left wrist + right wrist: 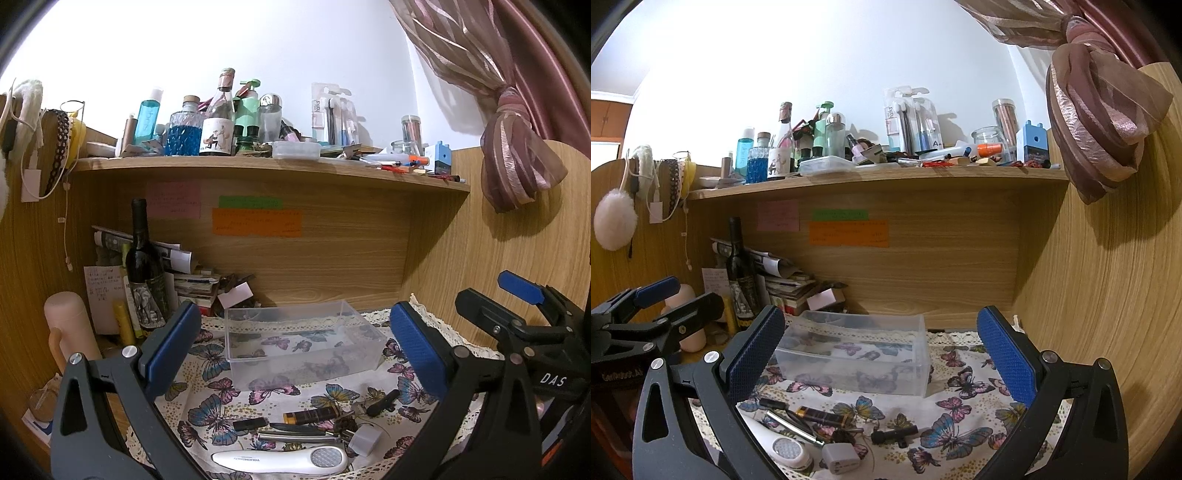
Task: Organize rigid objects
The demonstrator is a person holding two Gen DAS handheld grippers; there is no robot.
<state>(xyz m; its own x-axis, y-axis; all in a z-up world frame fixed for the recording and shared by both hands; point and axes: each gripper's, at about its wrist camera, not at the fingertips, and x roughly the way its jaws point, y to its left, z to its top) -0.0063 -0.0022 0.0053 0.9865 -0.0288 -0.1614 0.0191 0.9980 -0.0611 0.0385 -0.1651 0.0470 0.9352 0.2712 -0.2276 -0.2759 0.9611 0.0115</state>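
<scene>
Low in both views, a heap of small hard things lies on the butterfly cloth (207, 354): a white handled tool (280, 461), a grey plug (365, 439), a black and gold tube (314, 416), a black stick (250, 424) and a black clip (382, 403), some touching or crossing. The left gripper (295, 343) hangs wide open above them, holding nothing; the right gripper (882, 350) is just as wide and empty. No piece is in hand yet, so the job looks barely begun. A good start, I judge, is a loose piece at the heap's edge such as the clip, gripped across its narrow side so the neighbours stay put. Just behind the heap, mid-frame, sits the clear plastic box (303, 343), empty and open-topped, the likely home. The two grippers are close side by side and may crowd each other. Further back, at left, a dark wine bottle (142, 269) and a pink flask (68, 325) could tip. A cluttered shelf (269, 166) overhangs the upper frame.
</scene>
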